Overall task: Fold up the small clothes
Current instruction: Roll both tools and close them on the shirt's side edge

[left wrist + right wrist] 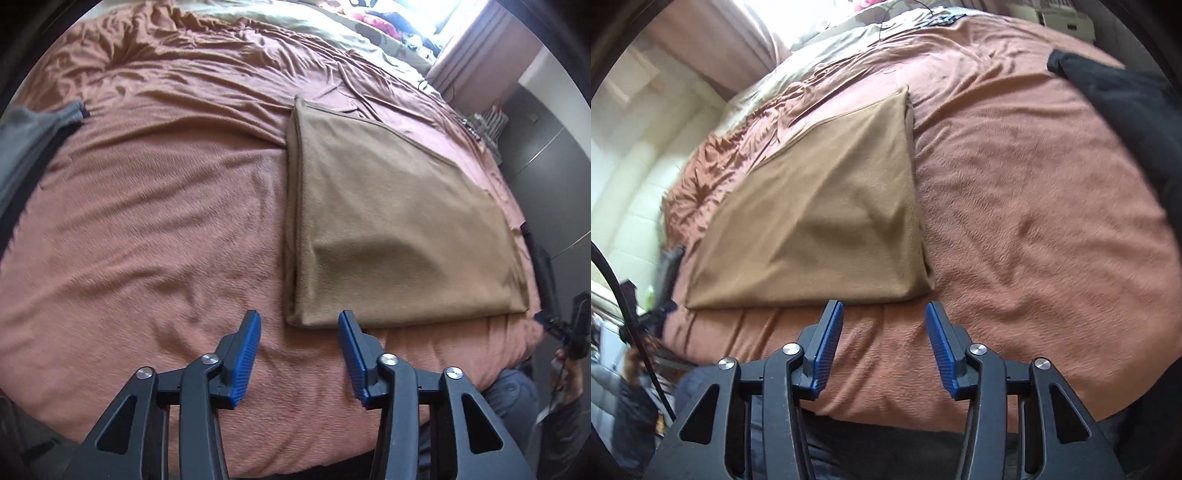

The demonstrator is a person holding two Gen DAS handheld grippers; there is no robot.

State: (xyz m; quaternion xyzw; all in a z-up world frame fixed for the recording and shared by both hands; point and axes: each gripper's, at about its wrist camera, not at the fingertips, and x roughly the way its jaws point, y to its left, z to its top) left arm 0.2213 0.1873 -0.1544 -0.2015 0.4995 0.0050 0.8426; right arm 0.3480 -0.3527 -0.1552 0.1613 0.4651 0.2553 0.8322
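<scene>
Left wrist | one folded tan garment [399, 229] | both grippers' fingers [247, 350] apart, empty

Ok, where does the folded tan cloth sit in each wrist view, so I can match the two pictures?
Left wrist view: the folded tan cloth lies right of centre, its near edge just beyond the left gripper.
Right wrist view: the same cloth lies left of centre, its near edge just beyond the right gripper.
Shared landmark: the rust-pink bedspread beneath it.
</scene>
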